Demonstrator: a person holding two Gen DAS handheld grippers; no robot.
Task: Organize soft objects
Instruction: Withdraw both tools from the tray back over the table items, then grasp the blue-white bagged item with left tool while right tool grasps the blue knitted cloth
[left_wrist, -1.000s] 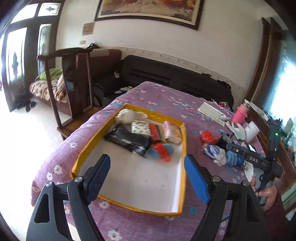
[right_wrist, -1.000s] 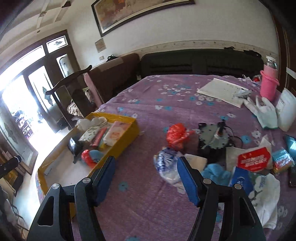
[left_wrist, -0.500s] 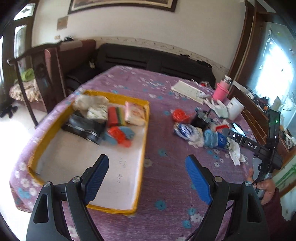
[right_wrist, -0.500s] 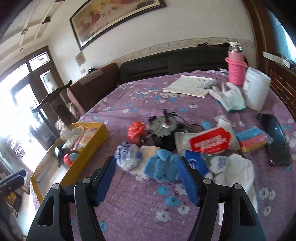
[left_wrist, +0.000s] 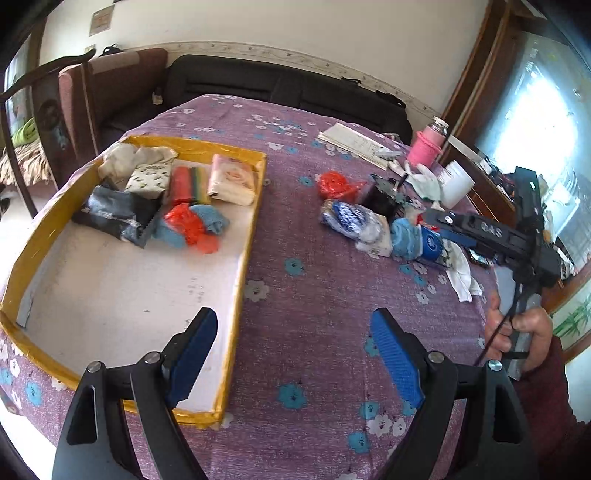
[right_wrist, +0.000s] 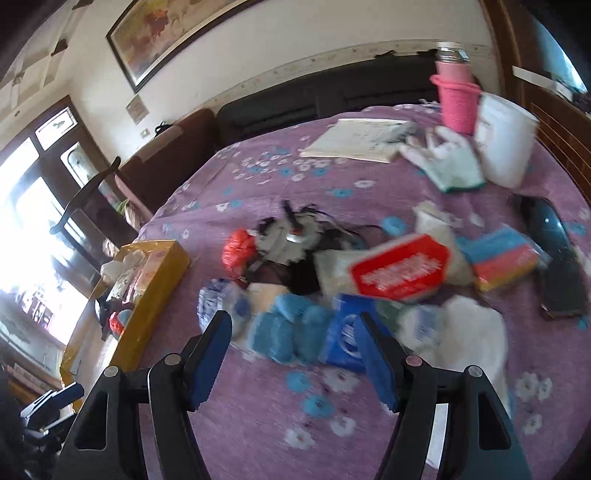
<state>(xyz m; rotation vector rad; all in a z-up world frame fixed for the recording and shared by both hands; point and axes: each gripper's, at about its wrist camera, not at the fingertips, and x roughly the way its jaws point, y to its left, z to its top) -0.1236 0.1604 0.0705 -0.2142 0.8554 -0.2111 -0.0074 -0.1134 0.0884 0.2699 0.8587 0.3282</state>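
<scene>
A yellow-rimmed tray (left_wrist: 255, 221) with a white floor lies on the left of the purple flowered tablecloth. It holds several soft items, among them a tissue pack (left_wrist: 232, 179), a red bag (left_wrist: 188, 221) and a black pouch (left_wrist: 118, 214). My left gripper (left_wrist: 293, 326) is open and empty over the tray's right rim. My right gripper (right_wrist: 293, 325) is open and empty too. It hovers just short of a fluffy blue cloth (right_wrist: 290, 332), its pads clear of it. A blue packet (right_wrist: 345, 338), a red-labelled pack (right_wrist: 400, 271) and a white cloth (right_wrist: 474, 332) lie beside the blue cloth.
Behind the pile are a red bag (right_wrist: 238, 251), a black device with wires (right_wrist: 291, 236), a sponge pack (right_wrist: 502, 254), a phone (right_wrist: 557, 251), a glove (right_wrist: 448, 162), a white cup (right_wrist: 506, 140), a pink bottle (right_wrist: 456, 99) and a notebook (right_wrist: 358, 140). A hand (left_wrist: 517, 332) holds the right gripper.
Both grippers have swung right and sunk a little. The left one left the tray's middle for its right rim. The right one closed in on the pile; the blue cloth now lies between its fingertips' lines.
</scene>
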